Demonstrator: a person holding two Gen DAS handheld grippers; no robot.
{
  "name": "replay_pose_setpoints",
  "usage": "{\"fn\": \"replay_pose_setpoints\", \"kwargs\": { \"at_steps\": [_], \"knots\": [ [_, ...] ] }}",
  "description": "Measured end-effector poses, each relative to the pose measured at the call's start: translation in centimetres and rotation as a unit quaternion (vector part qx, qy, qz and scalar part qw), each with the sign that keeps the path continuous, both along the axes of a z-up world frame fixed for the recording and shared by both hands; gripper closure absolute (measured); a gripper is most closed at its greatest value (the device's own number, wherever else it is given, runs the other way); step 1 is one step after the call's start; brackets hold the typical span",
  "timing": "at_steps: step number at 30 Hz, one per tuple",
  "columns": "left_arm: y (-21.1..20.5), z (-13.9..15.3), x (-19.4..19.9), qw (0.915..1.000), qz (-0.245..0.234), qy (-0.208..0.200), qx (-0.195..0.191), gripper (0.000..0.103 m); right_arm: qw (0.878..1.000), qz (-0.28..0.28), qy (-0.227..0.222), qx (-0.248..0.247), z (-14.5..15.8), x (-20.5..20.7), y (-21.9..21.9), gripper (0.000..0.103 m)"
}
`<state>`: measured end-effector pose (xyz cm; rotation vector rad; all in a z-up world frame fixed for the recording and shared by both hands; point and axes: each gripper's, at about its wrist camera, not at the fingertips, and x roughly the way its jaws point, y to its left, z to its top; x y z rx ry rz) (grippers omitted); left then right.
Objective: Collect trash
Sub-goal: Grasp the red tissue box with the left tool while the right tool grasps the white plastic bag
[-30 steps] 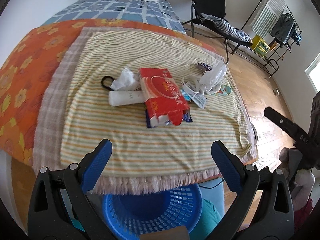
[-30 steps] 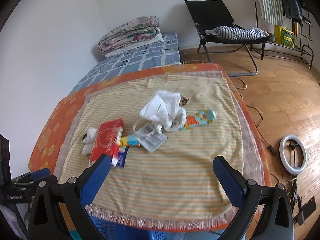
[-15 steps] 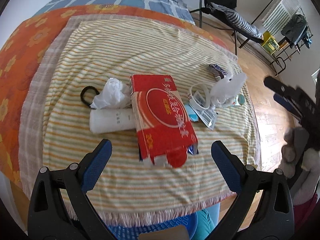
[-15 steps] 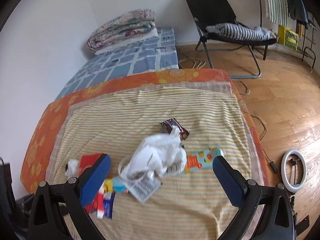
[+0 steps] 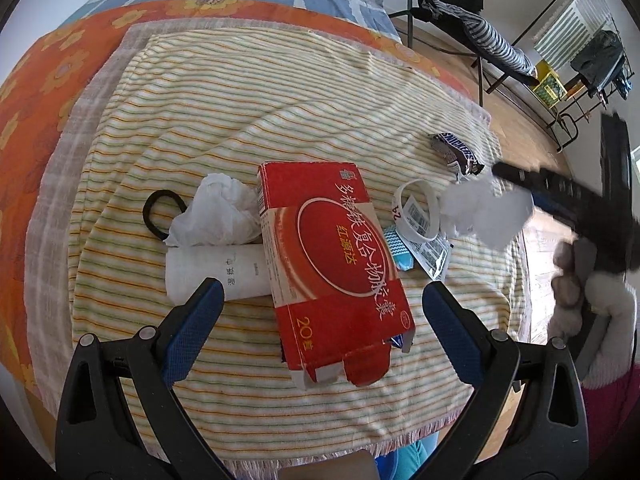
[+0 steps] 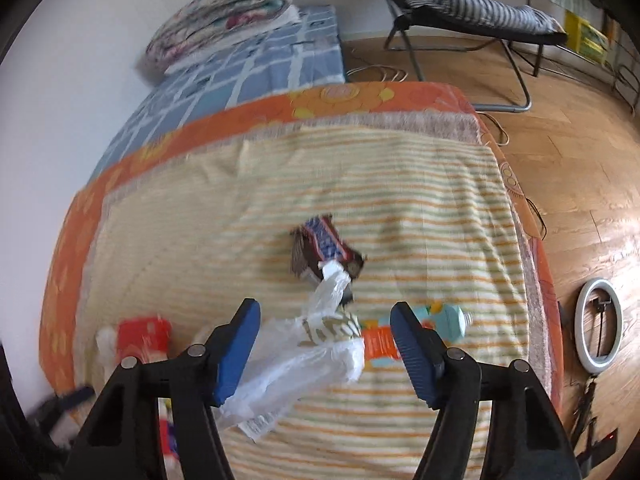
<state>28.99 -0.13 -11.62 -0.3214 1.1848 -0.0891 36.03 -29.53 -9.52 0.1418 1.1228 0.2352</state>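
Trash split btwn two grippers. Red carton (image 5: 334, 264) lying dead ahead of left gripper (image 5: 320, 316), jaws gaping, empty; long axis running fwd along approach line. Plastic bag (image 6: 304, 356) sitting btwn right gripper (image 6: 324, 344) jaws, wide apart, not yet gripping. Right nearer.

Trash scattered mid-frame on the striped cloth

A torn-open red carton (image 5: 334, 264) lies flat beside crumpled tissue (image 5: 218, 212), a paper roll (image 5: 216, 270), a white plastic bag (image 6: 296, 364) and a candy wrapper (image 5: 456, 152).
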Motion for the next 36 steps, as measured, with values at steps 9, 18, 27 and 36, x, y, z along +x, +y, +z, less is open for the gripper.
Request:
{"fn": "replay_pose_setpoints", "kwargs": {
  "at_steps": [9, 18, 27, 36],
  "knots": [
    [-1.4, -0.5, 1.1, 0.9999, -0.014, 0.008, -0.006, 0.002, 0.998, 0.045, 0.031, 0.007, -1.8, -4.8, -1.2, 0.032],
    [-2.9, -1.5, 2.9, 0.9979, -0.021, 0.023, 0.058, 0.002, 0.999, 0.03, 0.029, 0.03, -1.7, -5.9, -2.8, 0.017],
    [-3.4, -3.4, 3.3, 0.9957, -0.017, 0.045, 0.079, 0.002, 0.998, 0.042, 0.04, 0.024, -2.5, -5.5, -1.5, 0.012],
    [-3.0, -3.6, 3.1, 0.9962, -0.014, 0.041, 0.076, 0.012, 0.998, 0.049, 0.049, -0.002, -4.4, -5.2, 0.0, 0.011]
  ]
}}
